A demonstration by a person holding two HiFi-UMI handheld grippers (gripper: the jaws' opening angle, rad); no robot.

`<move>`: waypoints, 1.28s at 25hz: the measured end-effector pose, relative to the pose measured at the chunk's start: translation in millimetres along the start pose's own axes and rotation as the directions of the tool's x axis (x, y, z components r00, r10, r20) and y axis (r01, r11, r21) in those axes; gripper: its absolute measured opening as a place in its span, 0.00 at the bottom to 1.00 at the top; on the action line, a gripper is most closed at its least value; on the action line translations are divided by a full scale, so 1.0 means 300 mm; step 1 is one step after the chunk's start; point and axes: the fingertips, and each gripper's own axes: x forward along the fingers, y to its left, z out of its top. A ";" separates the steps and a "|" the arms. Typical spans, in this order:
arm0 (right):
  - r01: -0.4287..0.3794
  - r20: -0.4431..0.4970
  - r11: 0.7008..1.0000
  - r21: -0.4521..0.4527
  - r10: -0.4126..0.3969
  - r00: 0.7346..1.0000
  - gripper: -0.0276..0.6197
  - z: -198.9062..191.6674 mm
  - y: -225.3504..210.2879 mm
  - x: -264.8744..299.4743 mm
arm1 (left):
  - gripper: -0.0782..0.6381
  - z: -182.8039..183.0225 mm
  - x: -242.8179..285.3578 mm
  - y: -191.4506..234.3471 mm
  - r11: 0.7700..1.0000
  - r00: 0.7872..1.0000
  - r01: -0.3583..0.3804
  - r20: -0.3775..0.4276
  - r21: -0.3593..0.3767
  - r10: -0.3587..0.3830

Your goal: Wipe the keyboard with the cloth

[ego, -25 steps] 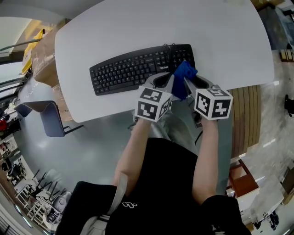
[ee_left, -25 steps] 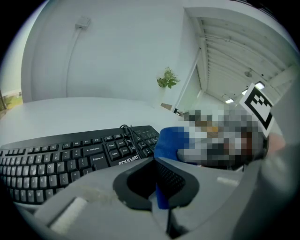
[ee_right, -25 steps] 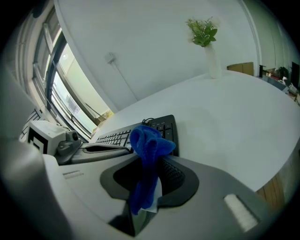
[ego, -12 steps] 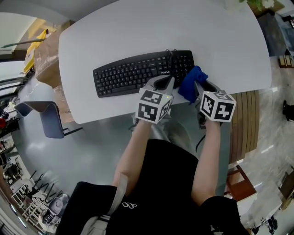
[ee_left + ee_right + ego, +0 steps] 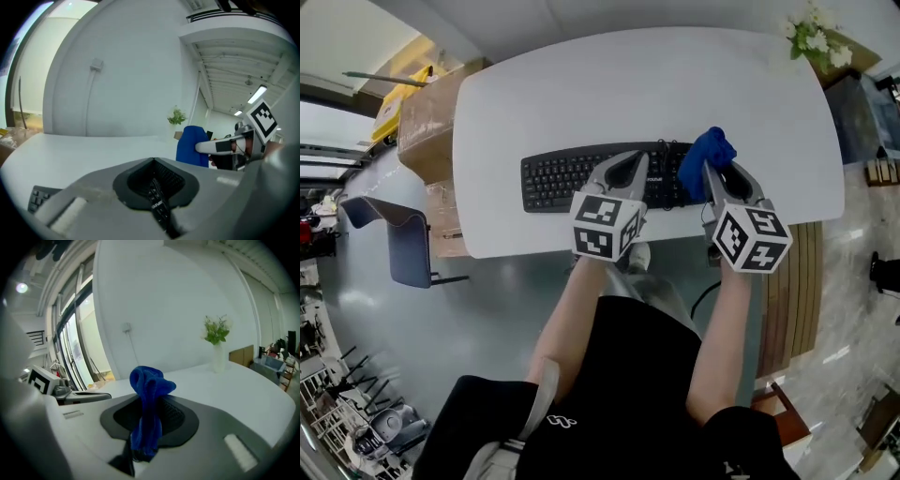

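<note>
One white table below: left gripper closed empty, right gripper pinching cloth.

Left tool and right tool with cloth advanced over keyboard.

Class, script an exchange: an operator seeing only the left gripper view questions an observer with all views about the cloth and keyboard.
Operator: Is the cloth gripped?
Observer: Yes; the right gripper view shows the right gripper shut on the cloth, a bunch sticking up past its fingers.
Operator: Where along the keyboard?
Observer: The head view puts it at the keyboard's right end, the left gripper just left of it.
</note>
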 end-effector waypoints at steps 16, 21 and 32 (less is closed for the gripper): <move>-0.223 0.356 0.932 -0.287 0.319 0.878 0.18 0.585 0.491 -0.051 | 0.11 0.663 -0.422 0.171 0.964 0.870 -0.247 0.460 0.098 0.176; -0.199 0.386 0.921 -0.336 0.327 0.863 0.18 0.639 0.557 -0.053 | 0.11 0.743 -0.479 0.181 0.958 0.836 -0.269 0.519 0.104 0.178; -0.190 0.408 0.915 -0.356 0.335 0.849 0.18 0.690 0.601 -0.027 | 0.11 0.799 -0.532 0.229 0.948 0.804 -0.304 0.559 0.094 0.202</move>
